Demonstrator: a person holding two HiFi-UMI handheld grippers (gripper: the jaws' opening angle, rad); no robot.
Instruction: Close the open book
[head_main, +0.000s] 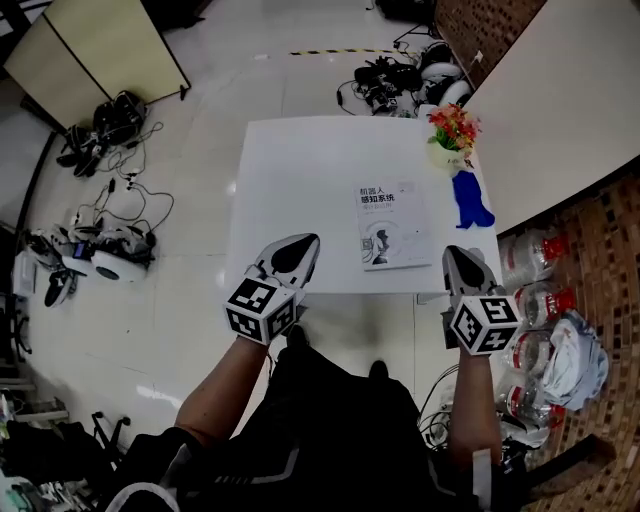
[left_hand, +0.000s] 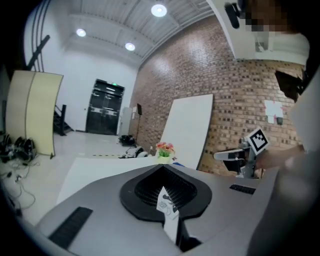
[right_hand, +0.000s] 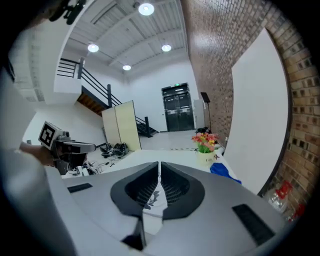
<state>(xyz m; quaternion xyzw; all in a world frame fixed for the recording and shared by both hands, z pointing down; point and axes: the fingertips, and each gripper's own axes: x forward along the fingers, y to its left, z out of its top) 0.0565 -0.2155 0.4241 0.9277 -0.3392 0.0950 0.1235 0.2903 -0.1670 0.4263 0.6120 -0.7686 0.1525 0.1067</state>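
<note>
White worktop (head_main: 300, 170) carries closed book (head_main: 392, 227); left hand-held gripper (head_main: 305, 243) at its 8 o'clock, right hand-held gripper (head_main: 455, 252) at 4 o'clock, both jaws together, empty.

My fingers (left_hand: 90, 200) were matt grey plastic, their ribbed pads (left_hand: 160, 186) black. The book (head_main: 392, 226), its paper cover smooth, lay on a matt white desk (head_main: 300, 160) over a glossy floor (head_main: 200, 100), near a rough brick wall (left_hand: 200, 65).
</note>
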